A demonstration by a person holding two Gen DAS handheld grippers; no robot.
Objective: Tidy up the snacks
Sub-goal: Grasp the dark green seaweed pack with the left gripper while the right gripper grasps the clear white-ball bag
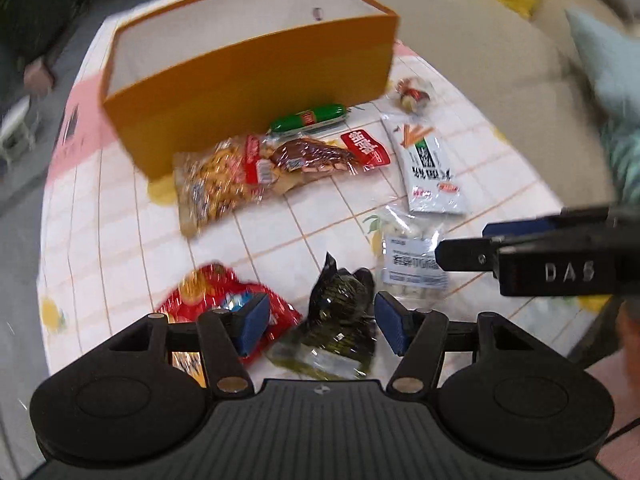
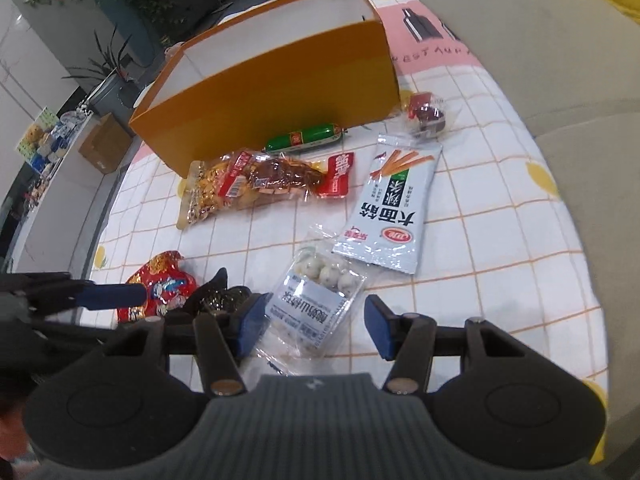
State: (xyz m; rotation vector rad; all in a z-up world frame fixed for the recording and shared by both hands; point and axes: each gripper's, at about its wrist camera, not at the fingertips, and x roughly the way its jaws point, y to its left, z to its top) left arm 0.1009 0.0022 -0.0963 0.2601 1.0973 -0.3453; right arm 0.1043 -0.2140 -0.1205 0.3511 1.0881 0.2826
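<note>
Seven snack packets lie loose on a counter [image 2: 500,184] covered with a white grid-pattern cloth; one orange box [image 2: 276,92], open-topped and white inside, stands toward the far edge.

- Green sausage stick [image 2: 306,138]: just in front of the box wall.
- Clear bag of yellow nuts [image 2: 208,192] and clear pack of brown meat pieces with a red label [image 2: 288,178]: overlapping, near the middle of the counter.
- Small clear pouch of red sweets [image 2: 426,116]: beside the box's right corner.
- White packet printed with orange sticks [image 2: 394,208]: right of centre, lying flat.
- Clear bag of pale round balls [image 2: 320,284]: toward the near edge, its near end lying between the fingers of the right gripper [image 2: 316,328].
- Black-and-green crinkled packet [image 1: 340,308]: near edge, between the fingers of the left gripper [image 1: 322,328].
- Red foil packet [image 1: 224,296]: near edge, partly under the left gripper's left finger.

Left gripper: jaws apart, pads clear of the black-and-green packet, nothing held.
Right gripper: jaws apart over the bag of balls, nothing held.
</note>
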